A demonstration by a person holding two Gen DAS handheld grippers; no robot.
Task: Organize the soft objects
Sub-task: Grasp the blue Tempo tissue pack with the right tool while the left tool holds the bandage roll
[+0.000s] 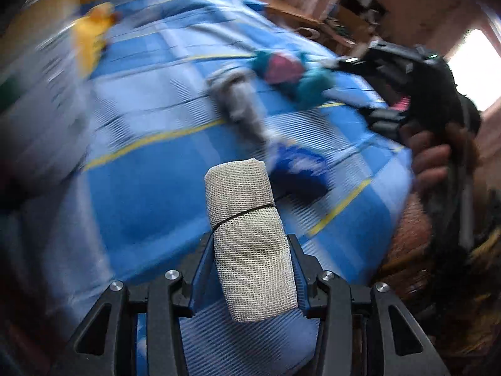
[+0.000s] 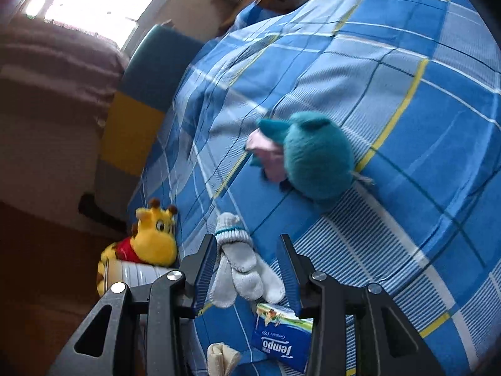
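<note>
My left gripper (image 1: pixel 250 244) is shut on a rolled beige gauze bandage (image 1: pixel 250 235) with a black band, held above the blue checked bedspread (image 1: pixel 141 172). On the bed lie a grey glove (image 1: pixel 241 106), a teal and pink plush toy (image 1: pixel 288 72) and a blue tissue pack (image 1: pixel 297 166). My right gripper (image 2: pixel 247 250) is open and empty just above the grey glove (image 2: pixel 238 257). The teal plush (image 2: pixel 313 153) lies further out. The Tempo tissue pack (image 2: pixel 281 338) and the beige bandage (image 2: pixel 220 358) show below the fingers.
A yellow giraffe plush (image 2: pixel 150 238) sits at the bed's edge behind a metal tin (image 2: pixel 134 274). It also shows blurred in the left wrist view (image 1: pixel 94 31). A yellow and teal cushion (image 2: pixel 141 94) leans by the bed. My right gripper with its hand (image 1: pixel 407 94) is at the right.
</note>
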